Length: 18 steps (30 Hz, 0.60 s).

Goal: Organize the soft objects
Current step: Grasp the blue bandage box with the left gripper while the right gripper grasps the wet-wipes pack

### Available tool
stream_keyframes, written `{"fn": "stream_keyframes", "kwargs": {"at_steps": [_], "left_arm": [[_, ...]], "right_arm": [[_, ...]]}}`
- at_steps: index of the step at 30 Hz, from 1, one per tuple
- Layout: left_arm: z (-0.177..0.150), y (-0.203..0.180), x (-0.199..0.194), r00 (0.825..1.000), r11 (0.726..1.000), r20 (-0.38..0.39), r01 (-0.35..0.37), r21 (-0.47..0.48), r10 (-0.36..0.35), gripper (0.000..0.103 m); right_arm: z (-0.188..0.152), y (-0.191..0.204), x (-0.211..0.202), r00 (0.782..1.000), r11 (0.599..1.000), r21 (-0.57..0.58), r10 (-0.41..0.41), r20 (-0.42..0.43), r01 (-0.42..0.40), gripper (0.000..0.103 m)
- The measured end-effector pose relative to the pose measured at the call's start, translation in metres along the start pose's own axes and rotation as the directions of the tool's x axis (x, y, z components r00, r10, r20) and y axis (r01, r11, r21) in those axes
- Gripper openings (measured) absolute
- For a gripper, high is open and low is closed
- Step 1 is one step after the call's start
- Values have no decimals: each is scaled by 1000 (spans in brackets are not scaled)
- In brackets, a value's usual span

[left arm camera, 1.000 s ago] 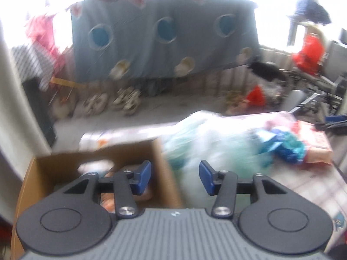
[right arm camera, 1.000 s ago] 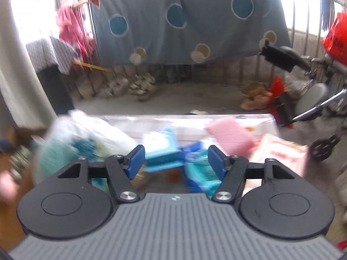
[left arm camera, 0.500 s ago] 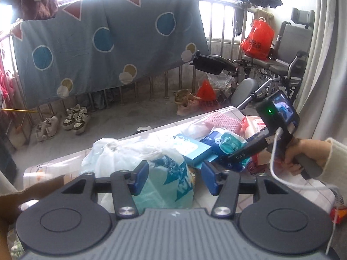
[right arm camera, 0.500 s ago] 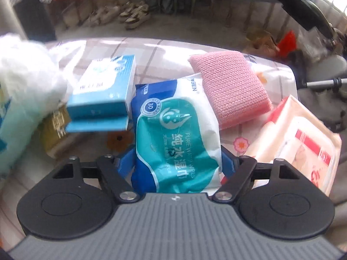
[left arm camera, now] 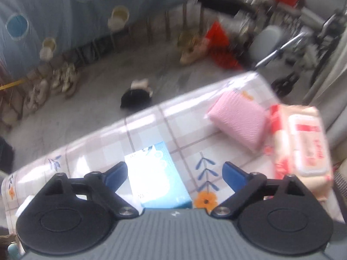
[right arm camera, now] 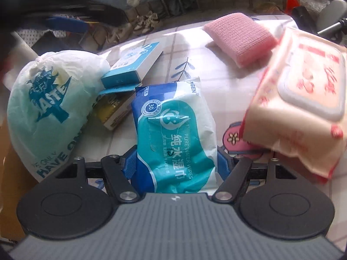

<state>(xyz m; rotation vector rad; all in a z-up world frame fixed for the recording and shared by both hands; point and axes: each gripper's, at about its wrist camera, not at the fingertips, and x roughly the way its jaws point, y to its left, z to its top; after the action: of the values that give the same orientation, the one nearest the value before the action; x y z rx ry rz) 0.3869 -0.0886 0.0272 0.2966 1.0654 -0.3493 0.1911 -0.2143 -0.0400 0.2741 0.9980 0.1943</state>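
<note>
Fig. Table w/ checked floral cloth, seen from both wrist cams.

Wipes pack, blue/teal, is laid flat near the table's front edge; its long axis runs front-to-back, printed face up, near end between the pads of the right gripper. The jaws are set against both sides of the pack, i.e. pinching it; they have just been closing slightly.

Left gripper is spread wide, its jaws having just been opening. A blue box is seen between them, nearer the left pad, not pressed by either pad. Box long axis also runs front-to-back.

Bag, white/teal plastic, knotted at top, bulging, is placed at the table's left edge; contents cannot be told. Its side touches the blue box and a yellow box lying beneath that box's flap.

Pink sponge is set toward the far right corner, tilted diagonally. Pink wipes pack, lid up, is set at the right edge, just beside the sponge.

Vs. half a sec earlier: left cam view has swung from the bag to the blue box, and is motion-blurred; the right cam now sits lower over the wipes pack.
</note>
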Motion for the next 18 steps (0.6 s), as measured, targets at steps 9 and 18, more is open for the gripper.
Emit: {"fn": "stream_keyframes", "kwargs": {"at_steps": [9,18], "left_arm": [[0,22,93,962,989,-258,-111,-97,83,92],[5,27,15,992,976,22,125,-178,-123,74]], "right_arm": [[-20,-24,-15,995,994,109,5,98,-16,70],[-32,-22,-33,991,991,126,22,136,-39,69]]}}
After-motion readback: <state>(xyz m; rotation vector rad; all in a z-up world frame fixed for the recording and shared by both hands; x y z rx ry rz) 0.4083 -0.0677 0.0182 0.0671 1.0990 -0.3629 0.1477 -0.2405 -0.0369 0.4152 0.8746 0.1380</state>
